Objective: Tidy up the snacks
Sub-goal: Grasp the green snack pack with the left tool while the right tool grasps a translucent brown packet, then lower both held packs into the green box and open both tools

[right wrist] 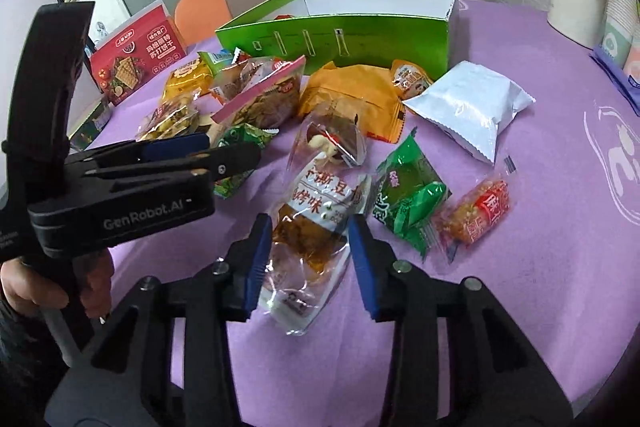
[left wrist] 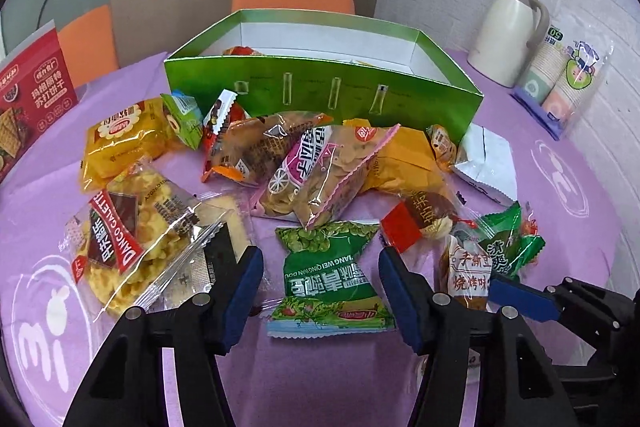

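Straddling green pea packet point(left wrist: 330, 275), left gripper point(left wrist: 320, 291) spread apart, packet flat on purple tablecloth point(left wrist: 560, 195); right gripper point(right wrist: 310, 259) likewise parted around clear tofu packet point(right wrist: 308, 243); green box point(left wrist: 320, 87) behind snack pile, holding few packets.

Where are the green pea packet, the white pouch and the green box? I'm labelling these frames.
green pea packet point(left wrist: 330, 269), left wrist view, printed front.
white pouch point(right wrist: 468, 107), right wrist view, middle of its face.
green box point(left wrist: 320, 95), left wrist view, front wall.

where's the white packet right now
The white packet lies on the purple cloth at the right end of the snack pile, just in front of the green box's right corner, beside the orange packet.
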